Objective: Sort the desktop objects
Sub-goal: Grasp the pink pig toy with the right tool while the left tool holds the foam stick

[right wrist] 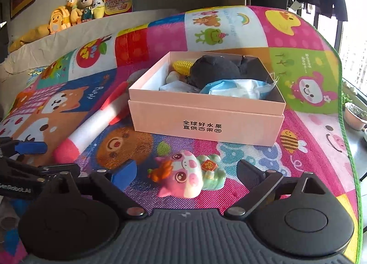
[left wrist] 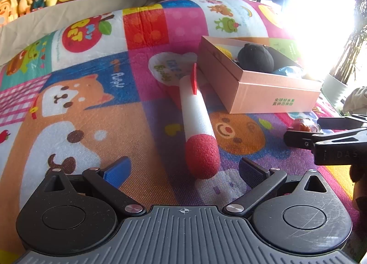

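Pink cardboard makes up the open box (right wrist: 206, 121), which sits on the patchwork play mat (right wrist: 305, 149) and serves as the landmark. Inside it lie a black plush toy (right wrist: 213, 71), a yellow toy corn cob (right wrist: 182, 65) at its far-left corner, and a crumpled blue-and-white plastic bag (right wrist: 231, 88) toward its front. Just left of the box, a foam stick (left wrist: 197, 124) with a white shaft and red end lies on the mat, its far end beside the box's left wall. In front of the box, apart from it, a pink pig figurine (right wrist: 190, 175) lies on its side. The right gripper (right wrist: 187, 172) has its fingers spread, one on either side of the pig, not touching it. The left gripper (left wrist: 183, 170) is also spread wide, with the stick's red end between its fingers. Behind the box, plush toys (right wrist: 75, 11) line a ledge.
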The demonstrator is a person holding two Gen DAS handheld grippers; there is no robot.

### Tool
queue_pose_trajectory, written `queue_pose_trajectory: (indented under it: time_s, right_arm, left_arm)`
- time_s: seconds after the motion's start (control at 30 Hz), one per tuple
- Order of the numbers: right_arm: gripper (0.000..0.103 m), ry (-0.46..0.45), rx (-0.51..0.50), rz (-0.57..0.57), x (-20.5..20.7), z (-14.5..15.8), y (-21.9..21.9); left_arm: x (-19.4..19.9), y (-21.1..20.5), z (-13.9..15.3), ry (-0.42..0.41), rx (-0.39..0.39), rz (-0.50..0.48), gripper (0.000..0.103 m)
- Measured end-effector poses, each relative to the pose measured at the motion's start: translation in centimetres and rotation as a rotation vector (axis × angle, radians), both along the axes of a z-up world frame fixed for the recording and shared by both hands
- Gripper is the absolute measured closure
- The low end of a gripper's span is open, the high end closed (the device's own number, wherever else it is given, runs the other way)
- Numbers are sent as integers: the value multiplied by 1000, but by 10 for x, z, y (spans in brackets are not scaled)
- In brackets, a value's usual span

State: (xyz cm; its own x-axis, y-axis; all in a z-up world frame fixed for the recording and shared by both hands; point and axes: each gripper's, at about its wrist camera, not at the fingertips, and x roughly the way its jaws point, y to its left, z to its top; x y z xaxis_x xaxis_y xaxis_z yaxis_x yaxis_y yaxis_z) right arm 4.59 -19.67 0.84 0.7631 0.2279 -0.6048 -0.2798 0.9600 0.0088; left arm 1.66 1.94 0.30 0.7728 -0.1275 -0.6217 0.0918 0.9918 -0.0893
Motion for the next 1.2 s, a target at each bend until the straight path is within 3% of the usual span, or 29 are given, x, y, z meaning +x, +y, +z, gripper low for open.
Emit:
queue_pose_trajectory:
  time_s: [0.07, 0.17, 0.63, 0.83, 0.97, 1.07, 1.2]
  right_arm:
    - [9, 15, 0, 15, 5, -5, 3]
    - [29, 30, 9, 29, 5, -6, 5]
    - [29, 21, 41, -37, -18, -7, -17]
    - [29, 9, 26, -49, -20, -8, -15]
    - [29, 14, 57, -68, -19, -8, -21]
    - [29, 11, 62, -64, -20, -8, -21]
    - [29, -1, 71, -63, -22, -7, -23]
  left_arm:
    - [0, -1, -1, 1, 4, -1, 0]
    - [0, 0, -1, 2, 2, -1, 0]
    - [-2, -5, 0, -4, 46, 11, 0]
    - [5, -8, 13, -25, 21, -21, 1]
    - [22, -19, 24, -43, 73, -32, 16]
    - [37, -23, 23, -26, 104, -31, 18]
    - [53, -22, 14, 27, 103, -40, 39]
